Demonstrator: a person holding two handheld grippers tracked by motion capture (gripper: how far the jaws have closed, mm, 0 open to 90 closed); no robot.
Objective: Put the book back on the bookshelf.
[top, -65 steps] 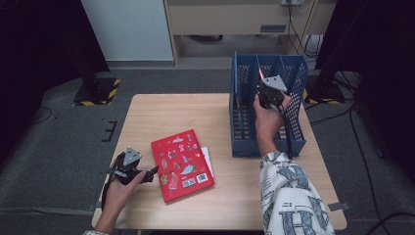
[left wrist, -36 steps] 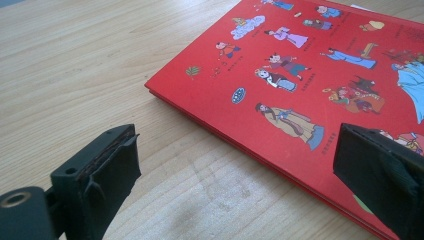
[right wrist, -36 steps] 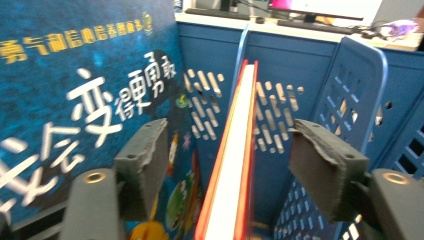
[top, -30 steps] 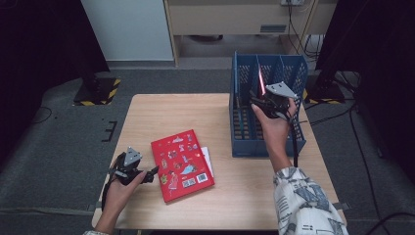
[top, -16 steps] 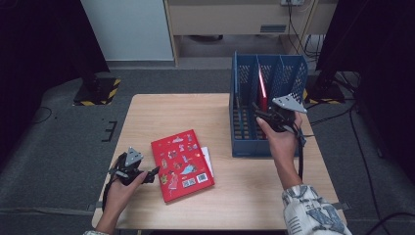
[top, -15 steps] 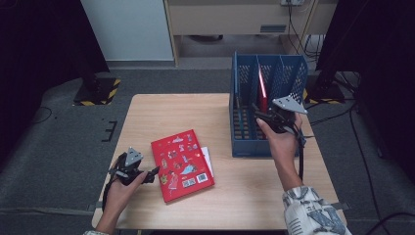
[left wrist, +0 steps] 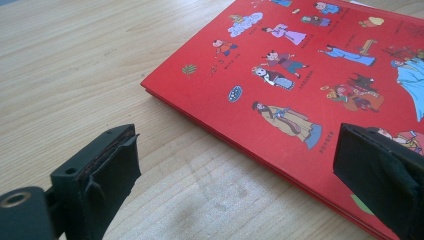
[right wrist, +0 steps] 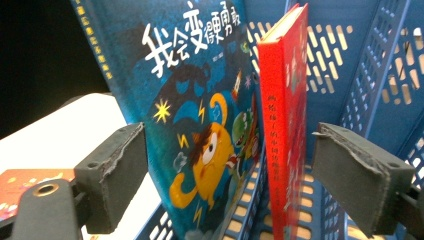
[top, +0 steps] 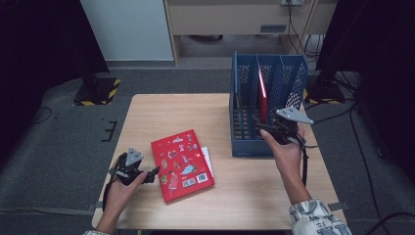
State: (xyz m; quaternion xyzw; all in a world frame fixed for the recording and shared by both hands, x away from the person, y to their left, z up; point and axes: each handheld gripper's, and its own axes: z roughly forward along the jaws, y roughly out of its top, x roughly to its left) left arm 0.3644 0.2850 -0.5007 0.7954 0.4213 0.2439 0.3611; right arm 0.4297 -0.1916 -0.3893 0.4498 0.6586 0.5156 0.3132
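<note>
Right tool (top: 266, 130) back from rack (top: 244, 147), jaws just opened, empty.

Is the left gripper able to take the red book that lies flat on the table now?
Probably yes. The left gripper is open right at the red book's near edge, with bare table around it and nothing between them.

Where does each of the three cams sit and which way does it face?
High view: above the near table edge, looking forward and down; both forearms, left hand-held gripper and right hand-held gripper show.
Left gripper view: rides the left hand-held gripper, low over the tabletop, facing the flat red picture book; its two open jaws show.
Right gripper view: rides the right hand-held gripper, facing into the blue file rack at the upright red book; open jaws show.
Shared: high and left views both show the flat red picture book.
</note>
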